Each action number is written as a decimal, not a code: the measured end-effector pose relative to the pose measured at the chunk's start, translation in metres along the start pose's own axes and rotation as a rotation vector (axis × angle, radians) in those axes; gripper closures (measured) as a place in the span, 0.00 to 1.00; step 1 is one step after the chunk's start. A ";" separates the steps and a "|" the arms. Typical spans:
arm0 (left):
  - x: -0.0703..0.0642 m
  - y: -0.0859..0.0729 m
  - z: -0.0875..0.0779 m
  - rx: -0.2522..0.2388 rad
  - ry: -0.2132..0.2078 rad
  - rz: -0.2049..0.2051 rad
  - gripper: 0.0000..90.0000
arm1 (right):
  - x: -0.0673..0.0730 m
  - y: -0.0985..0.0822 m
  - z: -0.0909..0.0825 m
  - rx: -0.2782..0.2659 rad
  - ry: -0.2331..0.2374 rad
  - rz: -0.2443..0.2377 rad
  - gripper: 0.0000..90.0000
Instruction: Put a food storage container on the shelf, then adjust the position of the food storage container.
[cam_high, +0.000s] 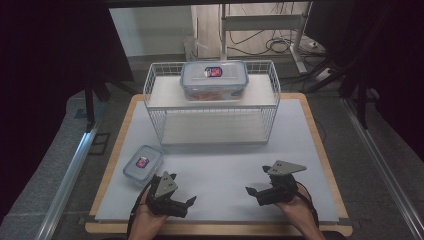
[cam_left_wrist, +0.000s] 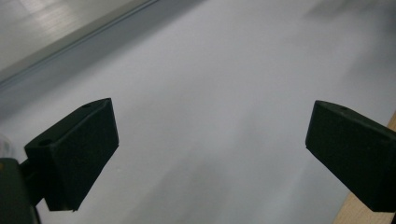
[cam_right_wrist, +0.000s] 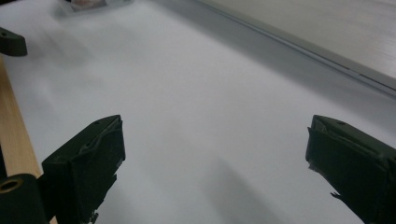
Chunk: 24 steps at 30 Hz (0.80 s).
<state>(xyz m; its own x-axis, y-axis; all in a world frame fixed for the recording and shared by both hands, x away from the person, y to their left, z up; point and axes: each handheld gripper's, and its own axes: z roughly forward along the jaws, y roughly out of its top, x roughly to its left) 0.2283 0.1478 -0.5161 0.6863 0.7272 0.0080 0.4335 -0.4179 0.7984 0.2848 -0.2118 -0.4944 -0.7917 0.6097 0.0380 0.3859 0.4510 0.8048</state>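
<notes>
A large clear food box with a blue-rimmed lid (cam_high: 214, 79) sits on the top shelf of a white wire rack (cam_high: 212, 105). A small box of the same kind (cam_high: 143, 163) lies on the white mat at the front left; its edge (cam_right_wrist: 88, 3) also shows in the right gripper view. My left gripper (cam_high: 182, 189) hovers just right of the small box, open, with bare mat between its jaws (cam_left_wrist: 210, 140). My right gripper (cam_high: 257, 180) is at the front right, pointing left, also open and empty (cam_right_wrist: 215, 154).
The white mat (cam_high: 220, 170) lies on a wooden board whose edge (cam_high: 215, 229) runs along the front. The rack's lower shelf (cam_high: 212, 127) holds nothing. Metal rails (cam_high: 67, 175) flank the table. A jaw of the left gripper (cam_right_wrist: 11, 42) appears at far left in the right gripper view.
</notes>
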 end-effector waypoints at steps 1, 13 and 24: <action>0.000 0.000 0.000 0.002 -0.001 -0.004 0.03 | 0.000 -0.001 0.001 0.008 -0.003 -0.009 0.05; 0.005 0.001 0.000 0.026 -0.005 -0.047 0.03 | -0.006 -0.003 0.002 0.019 -0.014 -0.008 0.05; 0.021 0.010 -0.010 0.034 0.046 -0.065 0.49 | -0.010 -0.005 0.004 0.028 -0.016 0.001 0.06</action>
<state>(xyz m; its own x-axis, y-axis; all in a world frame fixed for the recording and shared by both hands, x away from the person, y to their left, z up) 0.2413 0.1646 -0.5016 0.6291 0.7772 -0.0149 0.4961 -0.3867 0.7774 0.2922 -0.2174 -0.5012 -0.7840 0.6201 0.0291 0.3998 0.4685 0.7878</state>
